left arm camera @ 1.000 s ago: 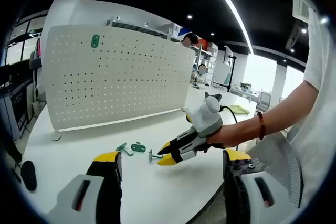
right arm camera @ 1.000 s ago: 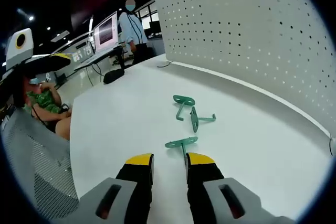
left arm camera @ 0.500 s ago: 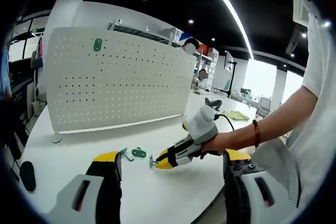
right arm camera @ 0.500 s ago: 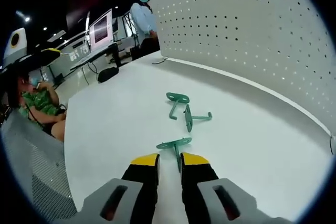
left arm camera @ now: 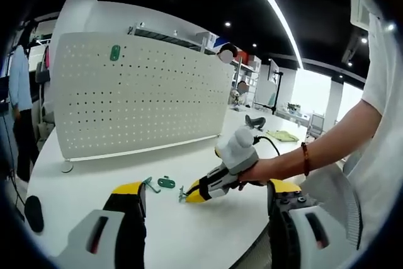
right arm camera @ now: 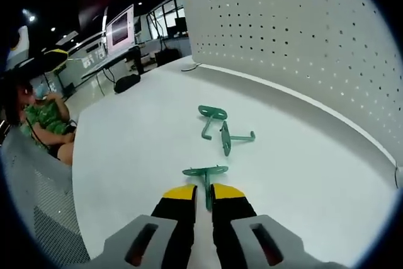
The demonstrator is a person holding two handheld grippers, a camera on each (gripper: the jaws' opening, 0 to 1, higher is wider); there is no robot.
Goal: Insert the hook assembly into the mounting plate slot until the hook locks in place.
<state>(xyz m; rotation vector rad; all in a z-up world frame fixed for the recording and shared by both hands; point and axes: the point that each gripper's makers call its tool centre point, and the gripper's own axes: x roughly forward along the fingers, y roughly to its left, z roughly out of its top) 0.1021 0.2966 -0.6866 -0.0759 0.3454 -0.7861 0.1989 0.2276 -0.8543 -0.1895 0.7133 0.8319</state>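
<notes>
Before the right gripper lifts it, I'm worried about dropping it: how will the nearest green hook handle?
The nearest green hook looks like thin, stiff moulded plastic, so probably light. Its narrow stem lies between the right gripper jaws, so it may pivot if clamped off-centre. On the smooth white table it could skid when nudged.

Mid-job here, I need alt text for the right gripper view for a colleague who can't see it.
The right gripper's yellow-tipped black jaws straddle the stem of a green plastic hook lying on the white table. Two more green hooks lie just beyond, and a white perforated pegboard stands upright behind.
</notes>
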